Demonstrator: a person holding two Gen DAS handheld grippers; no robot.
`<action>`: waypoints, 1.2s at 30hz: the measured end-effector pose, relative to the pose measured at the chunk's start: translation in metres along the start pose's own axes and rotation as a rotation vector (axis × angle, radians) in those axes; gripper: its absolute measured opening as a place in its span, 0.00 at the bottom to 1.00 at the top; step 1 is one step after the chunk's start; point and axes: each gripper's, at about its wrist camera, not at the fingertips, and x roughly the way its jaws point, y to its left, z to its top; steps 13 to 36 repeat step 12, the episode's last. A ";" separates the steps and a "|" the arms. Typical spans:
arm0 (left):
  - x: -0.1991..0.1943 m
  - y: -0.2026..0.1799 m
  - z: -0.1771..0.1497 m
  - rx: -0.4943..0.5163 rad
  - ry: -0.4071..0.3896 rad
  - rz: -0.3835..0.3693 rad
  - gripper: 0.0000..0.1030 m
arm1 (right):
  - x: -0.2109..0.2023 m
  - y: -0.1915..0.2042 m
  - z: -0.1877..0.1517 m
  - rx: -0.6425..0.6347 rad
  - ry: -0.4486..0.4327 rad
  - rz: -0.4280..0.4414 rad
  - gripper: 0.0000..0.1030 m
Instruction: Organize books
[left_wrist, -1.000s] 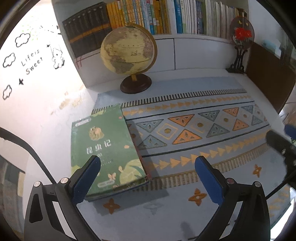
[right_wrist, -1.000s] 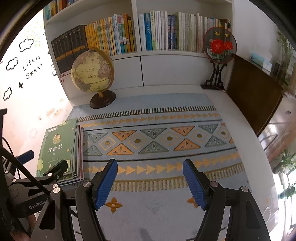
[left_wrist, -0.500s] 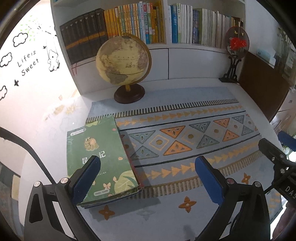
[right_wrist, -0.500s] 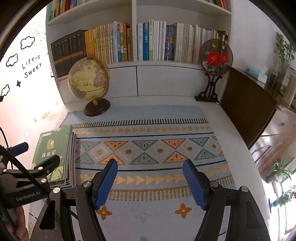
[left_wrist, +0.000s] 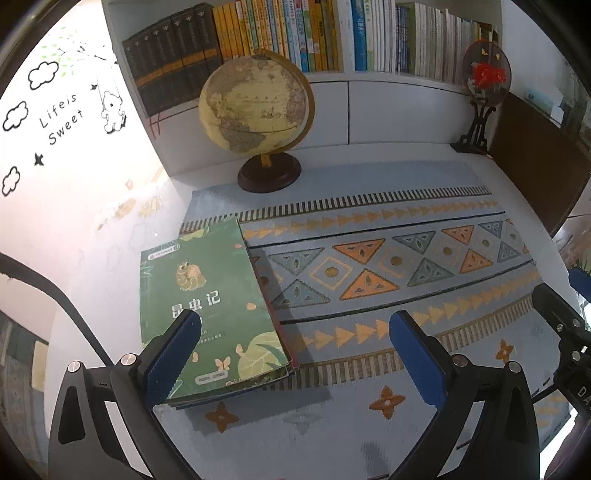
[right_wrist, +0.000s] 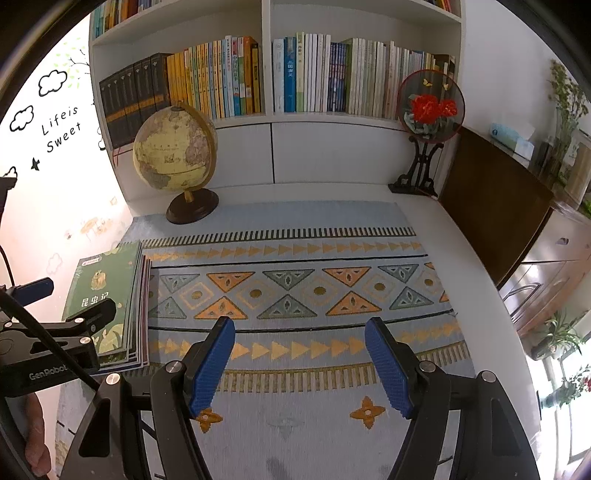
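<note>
Far left on the desk (right_wrist: 476, 258), a stack of thin books (left_wrist: 207, 306) lies flat on the left end of the patterned mat (left_wrist: 369, 266), green cover uppermost. The left tool (left_wrist: 295, 354) hangs over it with its blue pads wide apart and nothing between them: the left pad (left_wrist: 173, 358) overlaps the near part of the green cover in the wrist view, the right pad sits over bare mat beside the stack. Whether that left pad touches the cover cannot be told. From the right wrist view, the left tool's dark finger (right_wrist: 96, 314) lies across the stack's near half. Moving across, the globe (right_wrist: 173, 151) stands behind the books at the mat's back corner. Further right, the right tool (right_wrist: 301, 363) is spread open above empty mat, well apart from the stack. Behind, the shelf (right_wrist: 332, 122) holds upright books, and a red flower fan (right_wrist: 430, 107) stands at the right.
</note>
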 end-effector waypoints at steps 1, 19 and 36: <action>0.001 0.001 0.000 -0.003 0.004 -0.003 0.99 | 0.000 0.000 0.000 0.001 0.000 -0.001 0.69; -0.001 0.001 0.002 -0.033 -0.023 -0.098 0.99 | 0.006 -0.006 0.001 0.017 0.011 0.000 0.69; -0.001 0.001 0.002 -0.033 -0.023 -0.098 0.99 | 0.006 -0.006 0.001 0.017 0.011 0.000 0.69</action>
